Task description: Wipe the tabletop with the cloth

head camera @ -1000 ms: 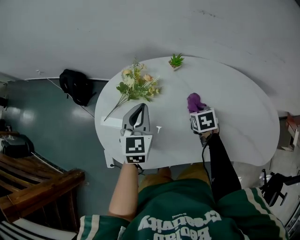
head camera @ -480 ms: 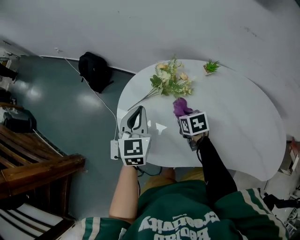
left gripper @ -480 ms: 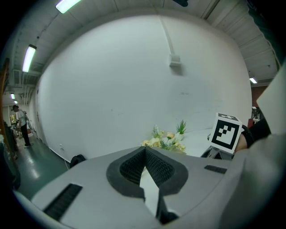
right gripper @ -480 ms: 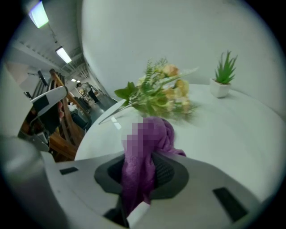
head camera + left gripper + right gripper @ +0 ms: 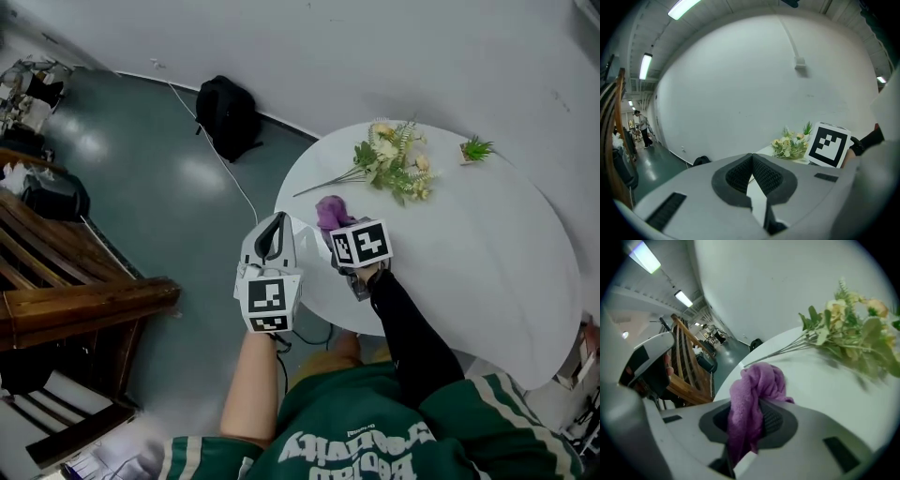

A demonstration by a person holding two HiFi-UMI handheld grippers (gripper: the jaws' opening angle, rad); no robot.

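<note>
Okay, looking at a purple cloth (image 5: 758, 380) wadded up and clamped tight in the fingers of the right gripper (image 5: 335, 228), down at the near-left part of the white table (image 5: 487, 244), loose end flopping forward past the fingertips. Can't tell for sure whether the wad is actually touching the top. Seems mid-wipe to me. To do this bit well: keep the squeeze on, press the wad low so it really meets the surface, drag in long overlapping passes, and stop short of the fake flowers (image 5: 394, 164) lying just beyond, or lift them out of the way first. Worth minding the rim too, easy to slide off on this side. Left gripper (image 5: 277, 220): fingers together at the tips on nothing, hanging right at the table's left edge, not helping. For containers, only spotting one: a tiny pot (image 5: 476, 150) at the far edge holding a small green plant, well apart from the cloth.
</note>
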